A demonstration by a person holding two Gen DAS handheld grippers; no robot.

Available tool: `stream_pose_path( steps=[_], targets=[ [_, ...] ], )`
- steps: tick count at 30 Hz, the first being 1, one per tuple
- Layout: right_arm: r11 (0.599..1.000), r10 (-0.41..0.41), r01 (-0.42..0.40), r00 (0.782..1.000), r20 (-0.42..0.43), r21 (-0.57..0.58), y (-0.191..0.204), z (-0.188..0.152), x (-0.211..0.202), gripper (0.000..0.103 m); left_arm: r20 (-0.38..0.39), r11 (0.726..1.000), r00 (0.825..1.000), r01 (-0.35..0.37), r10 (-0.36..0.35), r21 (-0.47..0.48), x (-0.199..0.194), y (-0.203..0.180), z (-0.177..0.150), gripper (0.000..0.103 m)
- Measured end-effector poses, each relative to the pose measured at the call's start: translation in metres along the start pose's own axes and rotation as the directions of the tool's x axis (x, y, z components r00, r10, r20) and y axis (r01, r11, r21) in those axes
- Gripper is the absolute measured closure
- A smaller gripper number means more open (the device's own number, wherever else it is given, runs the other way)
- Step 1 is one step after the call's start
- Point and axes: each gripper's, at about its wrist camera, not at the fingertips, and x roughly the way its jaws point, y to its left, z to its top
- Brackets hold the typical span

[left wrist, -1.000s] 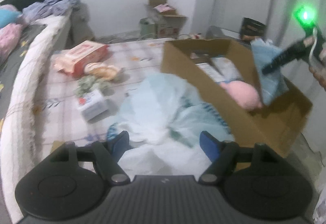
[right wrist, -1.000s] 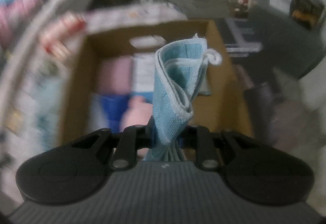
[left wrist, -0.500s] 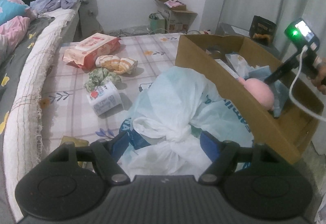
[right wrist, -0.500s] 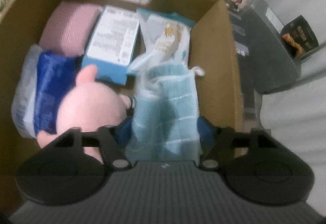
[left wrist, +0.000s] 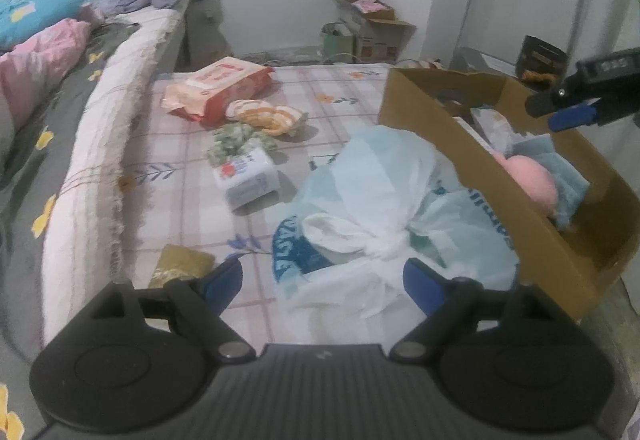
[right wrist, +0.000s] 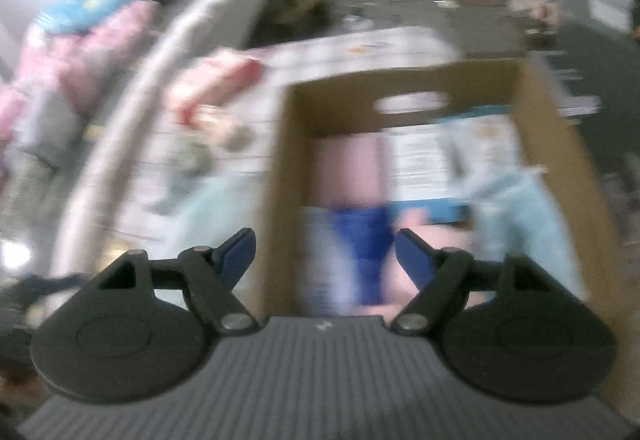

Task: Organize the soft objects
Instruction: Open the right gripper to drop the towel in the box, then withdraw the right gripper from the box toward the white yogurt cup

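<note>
A crumpled white and pale-blue plastic bag [left wrist: 380, 200] lies on the checked mattress [left wrist: 192, 208], against the cardboard box [left wrist: 440, 144]. My left gripper [left wrist: 324, 282] hangs just before the bag, its jaws opening, the bag's near folds between the blue pads without being pressed. In the box sit a pink plush [left wrist: 528, 176] and the light-blue towel [left wrist: 560, 176]. My right gripper [left wrist: 572, 112] hovers over the box's far side. In the blurred right wrist view that gripper [right wrist: 324, 252] has its jaws opening with nothing between them, above the box [right wrist: 280, 160], and the towel [right wrist: 516, 208] lies to its right.
On the mattress lie a red wipes pack [left wrist: 220, 88], an orange-striped soft thing [left wrist: 264, 114], a green cloth [left wrist: 236, 138], a white tissue pack [left wrist: 246, 176] and a gold packet [left wrist: 180, 266]. A bed with blankets [left wrist: 40, 80] runs along the left. Cartons [left wrist: 372, 24] stand by the far wall.
My right gripper opened, dropped the blue towel into the box, then pulled up and back. My left gripper's jaws spread wider at the bag and it shifted slightly.
</note>
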Motion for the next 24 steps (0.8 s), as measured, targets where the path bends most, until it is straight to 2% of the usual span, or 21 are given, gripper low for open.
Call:
stream_pose_path(
  steps=[5,12,18,24],
  targets=[
    [0.985,0.172,-0.173,0.984,-0.041,-0.002,0.050,-0.003,0.014,0.026,0.000,0.999,0.999,-0.035,0.035,-0.024,-0.008,0.010,-0.005,0.014],
    [0.958,0.284,-0.288,0.948,-0.141,-0.004,0.104,-0.005,0.043,0.026,0.010,0.996,0.997,-0.075,0.075,-0.039,-0.018,0.026,-0.013,0.012],
    [0.948,0.312,-0.319,0.929,-0.198,-0.002,0.138,-0.005,0.070,0.026,0.026,0.995,0.997,-0.076,0.078,-0.056,-0.021,0.045,-0.020,0.011],
    [0.955,0.289,-0.297,0.931,-0.222,-0.001,0.162,0.008,0.099,0.026,0.072,0.994,0.994,-0.074,0.079,-0.076,-0.019,0.068,-0.024,0.011]
  ],
)
